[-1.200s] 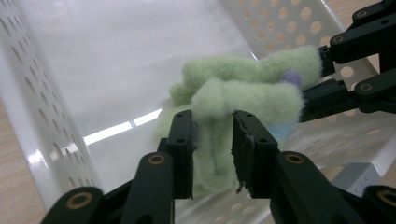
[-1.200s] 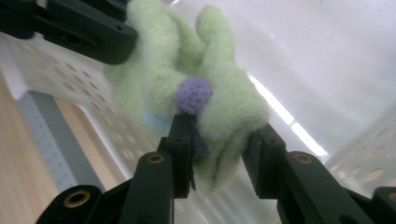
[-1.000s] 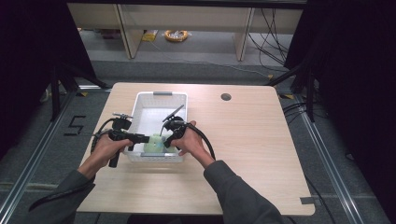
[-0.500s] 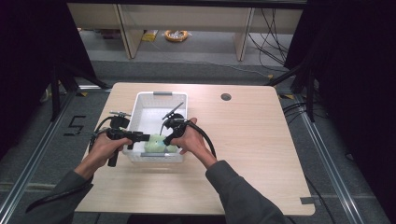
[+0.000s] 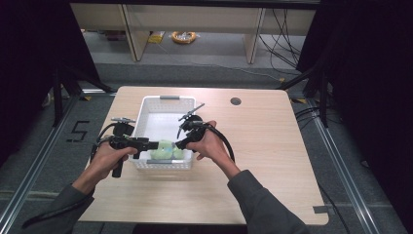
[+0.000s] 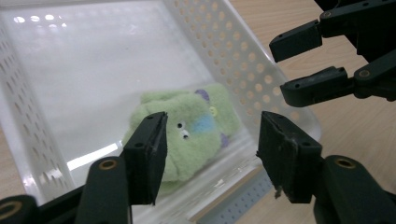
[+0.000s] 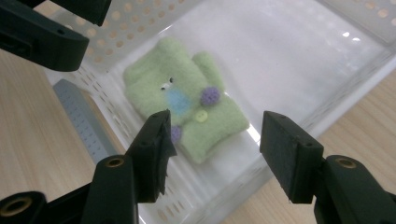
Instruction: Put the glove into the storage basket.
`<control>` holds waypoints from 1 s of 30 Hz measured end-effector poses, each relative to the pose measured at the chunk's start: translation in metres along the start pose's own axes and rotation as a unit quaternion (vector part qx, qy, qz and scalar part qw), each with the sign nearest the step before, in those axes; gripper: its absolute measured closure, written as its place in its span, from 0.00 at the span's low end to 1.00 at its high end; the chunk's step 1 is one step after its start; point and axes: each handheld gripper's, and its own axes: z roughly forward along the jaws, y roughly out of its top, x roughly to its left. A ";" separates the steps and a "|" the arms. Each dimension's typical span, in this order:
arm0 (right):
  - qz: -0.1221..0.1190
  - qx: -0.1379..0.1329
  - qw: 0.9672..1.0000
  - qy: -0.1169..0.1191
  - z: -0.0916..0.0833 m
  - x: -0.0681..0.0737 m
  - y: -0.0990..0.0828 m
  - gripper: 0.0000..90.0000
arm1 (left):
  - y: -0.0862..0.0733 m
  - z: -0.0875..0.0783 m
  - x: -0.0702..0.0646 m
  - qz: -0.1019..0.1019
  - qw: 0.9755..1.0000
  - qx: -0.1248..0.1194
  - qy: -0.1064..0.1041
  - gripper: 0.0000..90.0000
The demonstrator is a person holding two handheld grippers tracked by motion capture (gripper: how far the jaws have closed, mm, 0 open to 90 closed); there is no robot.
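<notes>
Lying loose in the white basket (image 5: 146,105), near corner, the green plush mitten (image 7: 184,112) seems delivered — left gripper (image 6: 210,154) and right gripper (image 7: 212,151) just opened, holding nothing; only withdrawal likely remains.

A black "5" (image 5: 78,131) is marked on the floor (image 5: 58,161) left of the table (image 5: 272,146).

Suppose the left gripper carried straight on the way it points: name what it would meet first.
Probably the green fleece mitten lying in the white perforated plastic basket; the left gripper is open and aimed at it, though depth is unclear.
</notes>
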 end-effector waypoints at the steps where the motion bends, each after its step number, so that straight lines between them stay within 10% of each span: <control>1: 0.001 -0.003 1.000 0.001 -0.003 -0.001 -0.001 0.49 | -0.001 -0.002 -0.002 0.004 1.000 0.003 -0.004 0.45; 30: 0.034 -0.063 0.997 -0.010 -0.070 -0.008 -0.053 0.34 | -0.025 -0.012 -0.072 0.056 0.996 -0.028 -0.058 0.33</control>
